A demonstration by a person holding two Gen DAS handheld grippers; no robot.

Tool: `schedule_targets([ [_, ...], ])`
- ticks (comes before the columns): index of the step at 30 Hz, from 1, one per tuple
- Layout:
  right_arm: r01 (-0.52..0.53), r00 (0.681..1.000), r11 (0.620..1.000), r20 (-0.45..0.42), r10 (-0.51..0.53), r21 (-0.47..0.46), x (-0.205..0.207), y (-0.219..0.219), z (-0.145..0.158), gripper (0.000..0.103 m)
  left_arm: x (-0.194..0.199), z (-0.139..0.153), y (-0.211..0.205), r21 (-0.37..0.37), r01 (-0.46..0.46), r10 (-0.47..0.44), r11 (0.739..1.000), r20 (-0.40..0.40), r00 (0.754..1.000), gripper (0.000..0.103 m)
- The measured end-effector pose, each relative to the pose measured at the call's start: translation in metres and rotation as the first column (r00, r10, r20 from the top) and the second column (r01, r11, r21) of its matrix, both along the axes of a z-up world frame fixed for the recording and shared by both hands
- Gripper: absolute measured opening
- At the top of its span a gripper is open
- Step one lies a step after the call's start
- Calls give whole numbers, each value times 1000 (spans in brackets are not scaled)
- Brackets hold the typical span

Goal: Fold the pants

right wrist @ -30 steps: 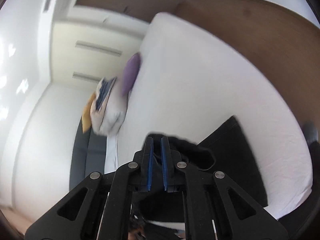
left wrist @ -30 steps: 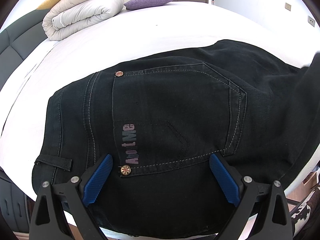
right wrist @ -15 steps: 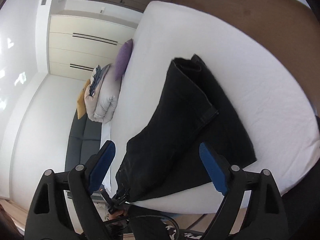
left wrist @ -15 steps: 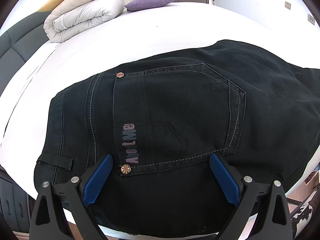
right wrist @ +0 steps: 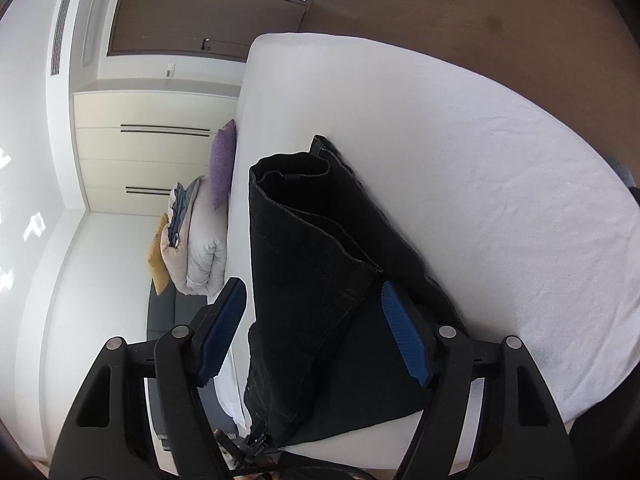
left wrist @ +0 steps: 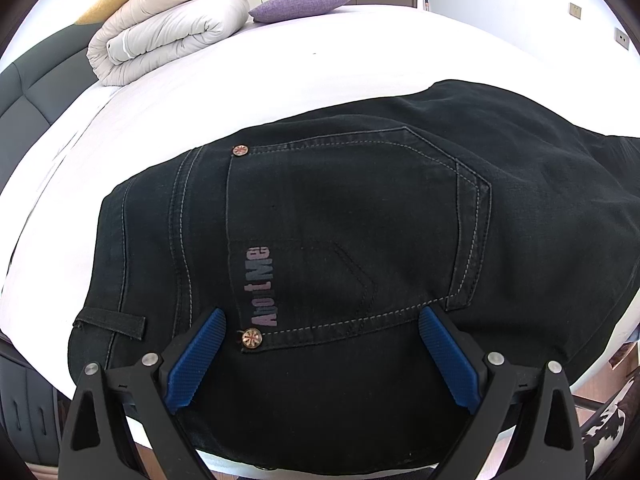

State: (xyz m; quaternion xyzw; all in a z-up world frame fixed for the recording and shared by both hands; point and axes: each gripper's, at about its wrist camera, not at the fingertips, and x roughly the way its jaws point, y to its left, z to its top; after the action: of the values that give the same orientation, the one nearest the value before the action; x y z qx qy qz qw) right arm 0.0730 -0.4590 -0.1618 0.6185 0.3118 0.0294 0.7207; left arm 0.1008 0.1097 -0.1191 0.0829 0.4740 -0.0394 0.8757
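Black pants (left wrist: 360, 216) with pale stitching, copper rivets and faded pinkish lettering lie between the left gripper (left wrist: 320, 356)'s blue ribbed pads. Beyond it: white bed sheet (left wrist: 280, 60), beige-grey duvet (left wrist: 168, 32), purple pillow (left wrist: 304, 0), possibly mustard cushion (left wrist: 112, 0).

Right tool (right wrist: 312, 328) let go pants (right wrist: 320, 264) (leg folded over), jaws since narrowing

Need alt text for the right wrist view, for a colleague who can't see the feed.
Black pants lie folded over on a white bed, leg ends pointing away from the camera. The right gripper hangs open over them, its jaws having just been closing, blue pads clear of the cloth. A purple pillow and a rolled duvet sit at the bed's far side.
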Motion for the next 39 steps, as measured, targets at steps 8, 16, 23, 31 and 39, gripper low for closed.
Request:
schedule_targets([
  [8,76,997,996,5,-77,55,-3,-19,-2,39,0,0,-1,1,0,0,1000,1,1000,100],
  [16,-40,996,983,-88,25,-179,-8,-20,30,7,-2,1,-3,-2,1,-1,1000,1,1000,100],
  [23,-5,994,976,-112,-20,-219,-42,-40,82,6,-2,3,-4,0,1,-1,1000,2,1000,100],
  [31,-37,980,940,-196,-33,-339,-100,-89,78,7,-1,3,-2,-4,2,-2,1000,1,1000,100],
  [39,-375,922,821,-80,379,-431,-5,-97,110,8,-2,3,-3,9,-3,3,1000,4,1000,100],
])
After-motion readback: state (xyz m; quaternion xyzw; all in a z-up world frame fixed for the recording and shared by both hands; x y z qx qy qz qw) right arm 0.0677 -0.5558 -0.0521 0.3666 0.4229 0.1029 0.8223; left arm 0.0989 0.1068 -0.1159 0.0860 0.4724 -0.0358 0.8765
